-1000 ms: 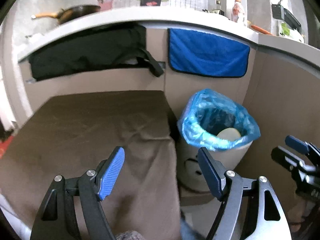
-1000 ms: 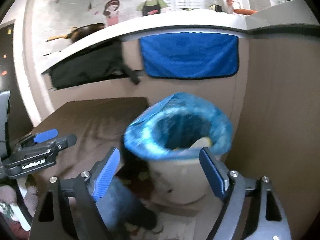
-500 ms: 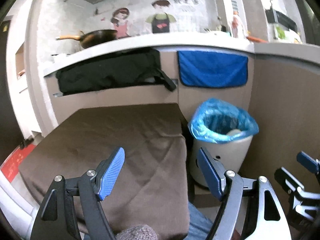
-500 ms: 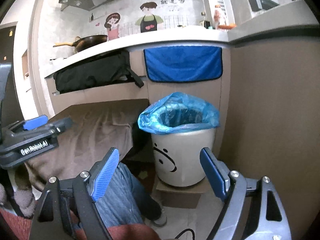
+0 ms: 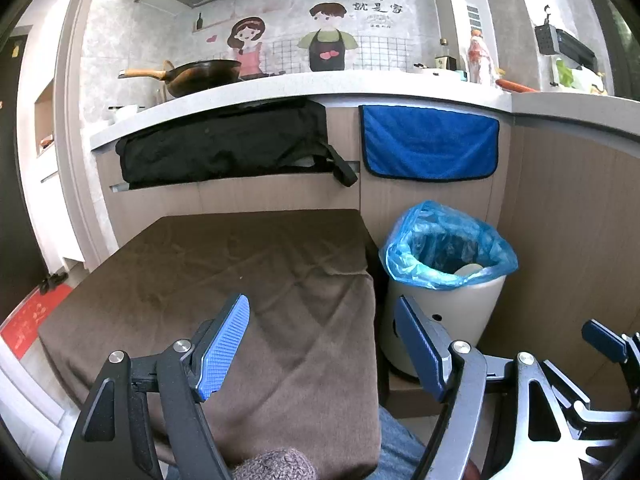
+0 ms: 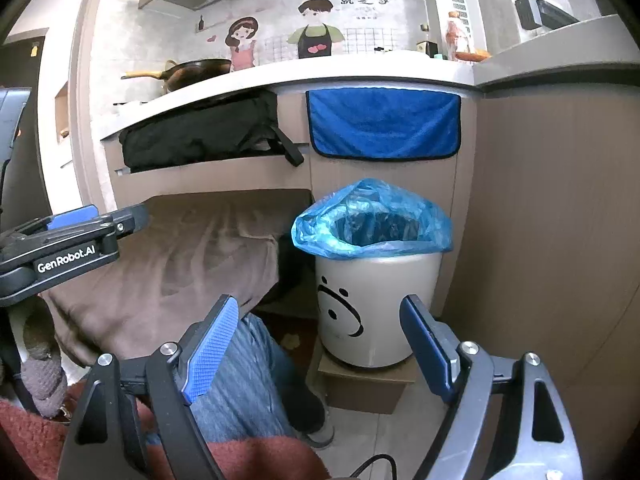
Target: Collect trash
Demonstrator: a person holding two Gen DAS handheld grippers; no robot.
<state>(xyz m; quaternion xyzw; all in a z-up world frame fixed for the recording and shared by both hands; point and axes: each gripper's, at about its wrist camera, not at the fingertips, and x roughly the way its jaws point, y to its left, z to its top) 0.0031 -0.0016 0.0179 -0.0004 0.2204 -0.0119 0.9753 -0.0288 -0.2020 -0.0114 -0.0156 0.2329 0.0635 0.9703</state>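
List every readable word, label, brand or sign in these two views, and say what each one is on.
"GenRobot.AI": white lettering on the side of the left gripper, seen in the right wrist view.
"就是家": Chinese characters on the wall sticker above the counter; the smaller row above them is too blurred to read with confidence.
Bottle labels on the counter: too small to read.

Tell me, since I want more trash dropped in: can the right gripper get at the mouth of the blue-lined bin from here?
Probably yes. The right gripper is open and empty, the trash bin stands right ahead, and its blue liner mouth is uncovered. Nothing shows between them.
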